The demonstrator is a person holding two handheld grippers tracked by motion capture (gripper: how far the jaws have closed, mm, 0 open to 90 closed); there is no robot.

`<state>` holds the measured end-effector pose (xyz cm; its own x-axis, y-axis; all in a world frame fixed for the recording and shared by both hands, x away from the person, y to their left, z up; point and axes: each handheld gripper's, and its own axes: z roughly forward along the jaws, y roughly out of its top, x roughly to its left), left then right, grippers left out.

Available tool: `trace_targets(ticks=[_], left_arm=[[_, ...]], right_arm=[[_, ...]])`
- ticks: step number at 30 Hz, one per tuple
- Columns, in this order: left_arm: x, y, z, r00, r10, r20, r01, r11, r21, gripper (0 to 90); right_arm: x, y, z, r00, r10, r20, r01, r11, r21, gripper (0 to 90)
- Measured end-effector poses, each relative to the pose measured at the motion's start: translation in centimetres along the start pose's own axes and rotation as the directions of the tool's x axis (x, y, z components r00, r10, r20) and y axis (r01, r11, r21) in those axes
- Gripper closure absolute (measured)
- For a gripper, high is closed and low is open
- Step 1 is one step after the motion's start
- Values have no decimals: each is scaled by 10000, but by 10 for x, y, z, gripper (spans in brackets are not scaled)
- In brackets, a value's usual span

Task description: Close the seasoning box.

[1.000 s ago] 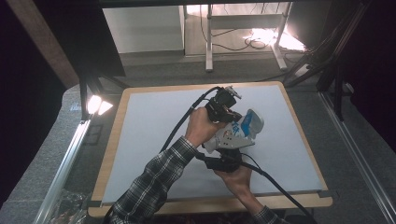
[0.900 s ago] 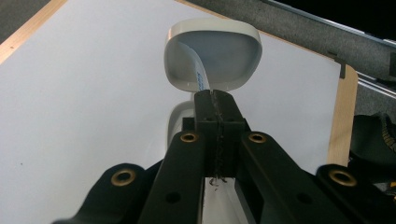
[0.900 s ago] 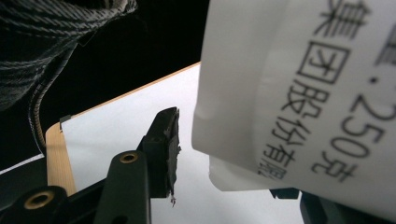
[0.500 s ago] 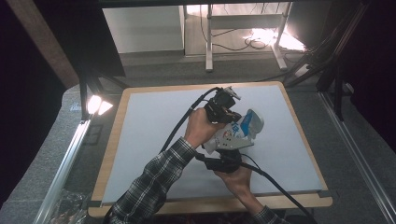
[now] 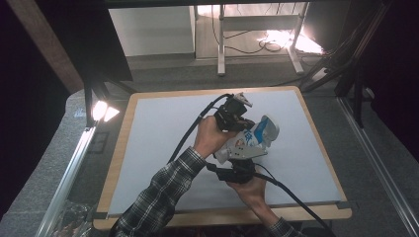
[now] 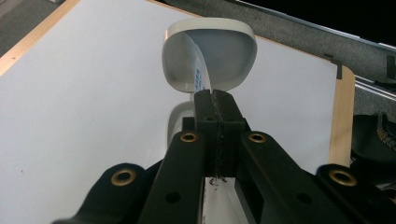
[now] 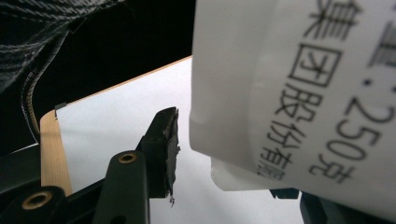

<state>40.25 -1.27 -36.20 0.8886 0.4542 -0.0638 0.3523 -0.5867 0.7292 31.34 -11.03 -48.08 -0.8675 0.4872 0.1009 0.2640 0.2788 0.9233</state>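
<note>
Pinching the thin edge of a glossy white pouch (image 5: pixel 249 140) above the matte surface (image 5: pixel 158 143), our left hand-held gripper (image 6: pixel 215 100) stayed shut; our right hand-held gripper (image 5: pixel 239 165) clasped its printed bottom.

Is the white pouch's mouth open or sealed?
Open: the left gripper pinches one edge of the pouch, and its mouth gapes.

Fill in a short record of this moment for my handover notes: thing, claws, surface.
thing: white pouch with blue print, held above the table, mouth open
left claw: shut on the pouch's rim
right claw: holds the pouch's lower end; pouch between its jaws
surface: white mat on a wood-edged table
</note>
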Motion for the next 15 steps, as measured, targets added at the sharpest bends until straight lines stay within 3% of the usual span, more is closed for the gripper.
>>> trace_targets(ticks=[15], left_arm=[[-1,-4,0,9999,148,77,-146,9996,-244,900]], right_arm=[[-2,-2,-1,9999,-65,98,64,9999,93,516]])
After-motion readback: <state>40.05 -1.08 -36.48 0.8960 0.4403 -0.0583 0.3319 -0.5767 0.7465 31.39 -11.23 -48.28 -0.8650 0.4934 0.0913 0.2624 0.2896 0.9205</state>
